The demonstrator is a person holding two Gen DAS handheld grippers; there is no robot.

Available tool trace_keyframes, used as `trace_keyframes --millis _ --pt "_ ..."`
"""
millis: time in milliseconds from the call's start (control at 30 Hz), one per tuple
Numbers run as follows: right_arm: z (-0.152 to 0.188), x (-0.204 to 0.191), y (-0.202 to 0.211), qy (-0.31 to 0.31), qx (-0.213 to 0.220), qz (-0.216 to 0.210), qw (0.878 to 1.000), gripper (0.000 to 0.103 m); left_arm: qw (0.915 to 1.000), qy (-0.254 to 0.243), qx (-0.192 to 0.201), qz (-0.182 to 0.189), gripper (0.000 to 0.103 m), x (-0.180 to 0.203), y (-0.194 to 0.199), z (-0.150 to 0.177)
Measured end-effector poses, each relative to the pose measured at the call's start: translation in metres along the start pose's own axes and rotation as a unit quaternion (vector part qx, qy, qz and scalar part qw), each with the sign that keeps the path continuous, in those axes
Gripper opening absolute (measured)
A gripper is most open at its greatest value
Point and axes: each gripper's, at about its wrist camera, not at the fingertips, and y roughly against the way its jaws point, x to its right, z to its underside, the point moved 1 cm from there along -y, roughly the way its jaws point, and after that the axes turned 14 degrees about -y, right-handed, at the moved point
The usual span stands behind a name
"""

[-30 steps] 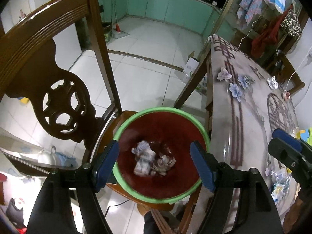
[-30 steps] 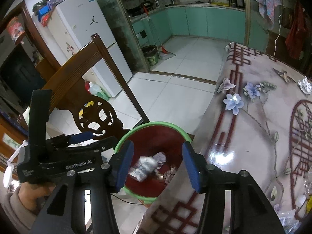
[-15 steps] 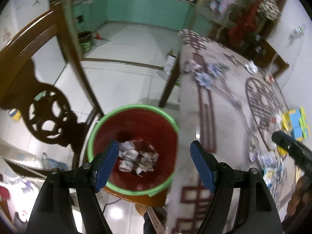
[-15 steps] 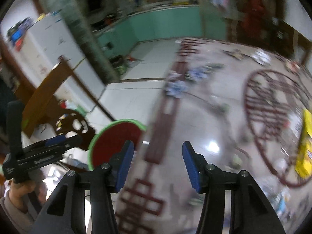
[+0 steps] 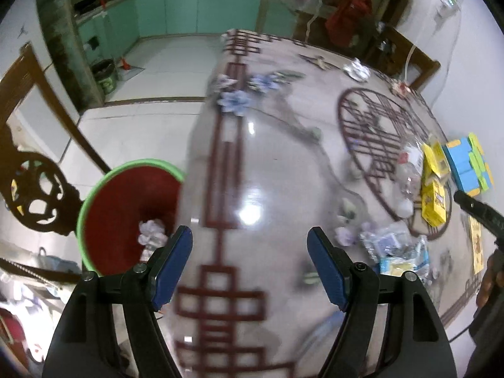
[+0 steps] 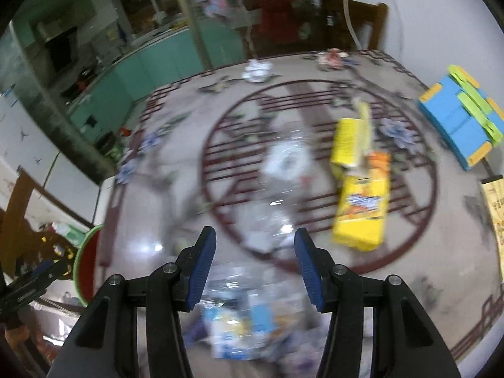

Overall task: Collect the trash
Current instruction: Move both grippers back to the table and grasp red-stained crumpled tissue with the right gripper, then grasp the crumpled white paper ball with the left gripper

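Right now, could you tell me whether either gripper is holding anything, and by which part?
Nothing is held. The left gripper and the right gripper both stand open with empty jaws above the table.

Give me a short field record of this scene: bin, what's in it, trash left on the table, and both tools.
bin: red with green rim, beside the table edge, on a wooden chair
bin contents: crumpled paper
table: patterned cloth
trash on table: yellow boxes, clear plastic wrappers, crumpled white paper at far side
other: blue and green box
left tool: open, empty, over table
right tool: open, empty, above wrappers
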Motion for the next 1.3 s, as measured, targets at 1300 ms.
trace_keyframes --millis 1300 --pt "-0.442 0.100 -0.307 -0.010 -0.044 0.004 0.999 0.059 0.9970 -0.028 0.067 0.026 0.081 0.180 -0.107 -0.276"
